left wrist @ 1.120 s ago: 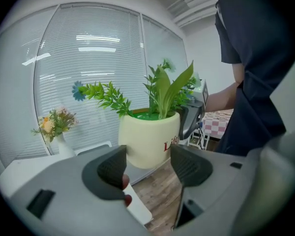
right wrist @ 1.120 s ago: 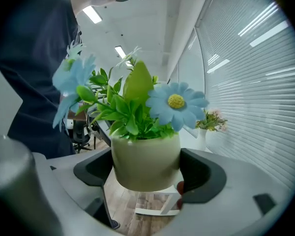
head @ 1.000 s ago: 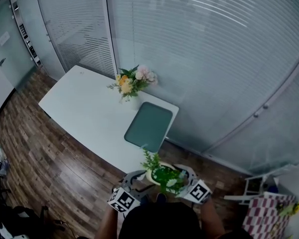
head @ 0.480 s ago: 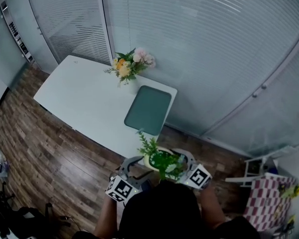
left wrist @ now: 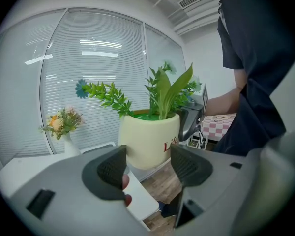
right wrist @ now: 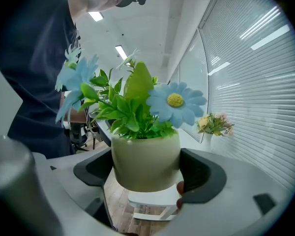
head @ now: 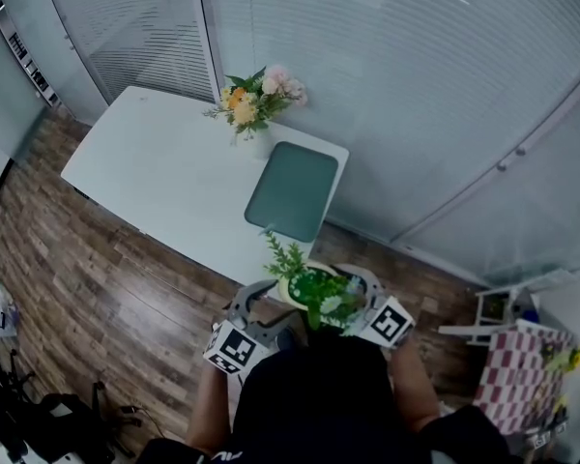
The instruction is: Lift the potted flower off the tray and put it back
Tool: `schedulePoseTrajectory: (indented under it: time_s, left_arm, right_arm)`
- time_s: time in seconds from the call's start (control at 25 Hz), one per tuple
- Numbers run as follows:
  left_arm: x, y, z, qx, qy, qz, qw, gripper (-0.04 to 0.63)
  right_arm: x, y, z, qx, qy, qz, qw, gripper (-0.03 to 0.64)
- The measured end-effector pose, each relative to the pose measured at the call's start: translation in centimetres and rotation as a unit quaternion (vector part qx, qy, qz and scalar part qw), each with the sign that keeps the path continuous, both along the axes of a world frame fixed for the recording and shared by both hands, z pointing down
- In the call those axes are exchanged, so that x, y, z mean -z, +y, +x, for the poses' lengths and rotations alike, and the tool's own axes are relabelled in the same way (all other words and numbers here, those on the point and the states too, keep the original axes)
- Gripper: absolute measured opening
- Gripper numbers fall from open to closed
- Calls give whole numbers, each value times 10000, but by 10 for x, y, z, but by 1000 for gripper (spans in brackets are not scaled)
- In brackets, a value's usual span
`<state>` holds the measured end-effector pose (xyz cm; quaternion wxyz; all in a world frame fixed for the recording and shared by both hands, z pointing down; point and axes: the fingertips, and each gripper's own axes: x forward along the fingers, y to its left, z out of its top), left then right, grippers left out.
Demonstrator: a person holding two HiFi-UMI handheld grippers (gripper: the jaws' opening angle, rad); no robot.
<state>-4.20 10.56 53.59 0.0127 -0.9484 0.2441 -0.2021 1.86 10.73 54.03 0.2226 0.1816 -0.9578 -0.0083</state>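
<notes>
Little changed: potted flower remains aloft past table edge, right gripper clamped round pot to carry it; left gripper spread, empty, alongside; green tray awaits return.

The head view looks steeply down from above the person, with the counter far below at upper left of the frame. Each gripper view looks level along its own jaws, close to the potted flower, from opposite sides. All three views share it and the vase of flowers.
</notes>
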Motion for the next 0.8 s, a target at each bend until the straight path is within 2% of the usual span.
schedulePoseTrajectory:
  time_s: [0.28,0.56,0.8]
  left_arm:
    - [-7,-36,1,107,48,-79,9999,281]
    - [-10,-87,4,261,17,-160,9995,281]
    - [-15,-123,4,319,-106,-176,9993,281]
  right_arm:
    - [-9,-36,3,16,51,-119,9999,394]
    - [-5,-88,3,165,102,-39,9998,394]
    - [-12,-125,3,205,50,-53,9998,394]
